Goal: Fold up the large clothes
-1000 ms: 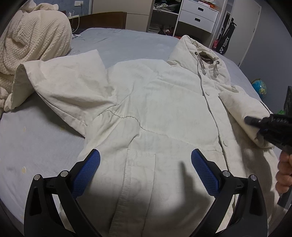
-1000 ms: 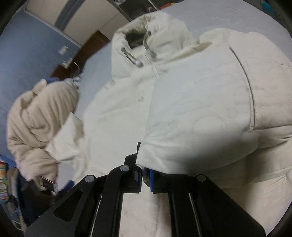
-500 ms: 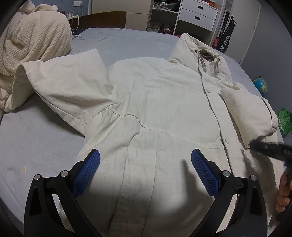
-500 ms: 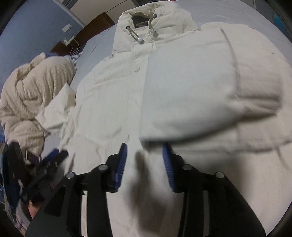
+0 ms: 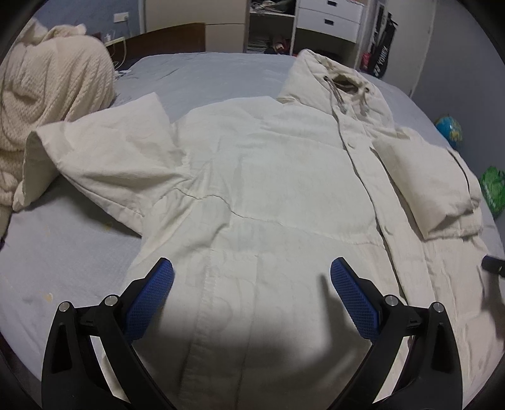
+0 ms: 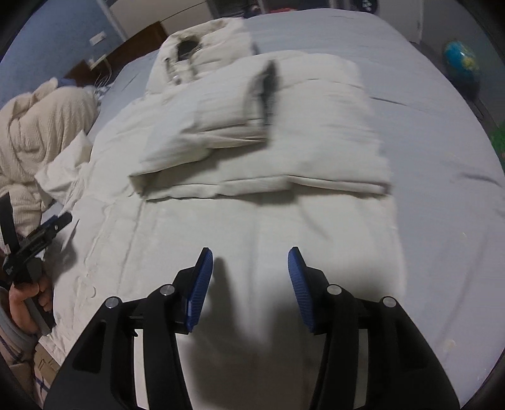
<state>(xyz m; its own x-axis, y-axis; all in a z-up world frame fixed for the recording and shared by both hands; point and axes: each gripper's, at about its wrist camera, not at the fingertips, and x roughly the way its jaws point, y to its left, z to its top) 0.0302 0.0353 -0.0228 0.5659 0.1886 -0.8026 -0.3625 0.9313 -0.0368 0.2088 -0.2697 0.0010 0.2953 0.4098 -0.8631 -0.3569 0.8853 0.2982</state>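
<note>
Across the bed [image 5: 221,72] lay the coat [image 5: 268,189], front up, hood [image 5: 334,82] toward the headboard, one sleeve [image 6: 221,126] already folded across its chest and the other sleeve [image 5: 104,157] still flung out sideways over the sheet. I judged the coat bulky but soft and fairly light, a padded thing that would sag and spring back rather than hold a crease, so I reckoned it best taken at firm edges: the cuff of the loose sleeve, the hem corners, or the side seam, not the puffy middle. My left gripper [image 5: 252,290] hovered above the lower front with its jaws wide and nothing between them. My right gripper [image 6: 249,277] had just been opening its jaws; they stood about half apart over the lower panel, empty, clear of the folded sleeve. A knitted blanket [image 5: 53,104] was heaped just beside the outstretched cuff, and I thought it might snag or crowd that fold. Drawers [image 5: 328,19], a globe [image 5: 448,132] and a green bag [image 5: 492,189] stood off the bed, well apart from the work.
</note>
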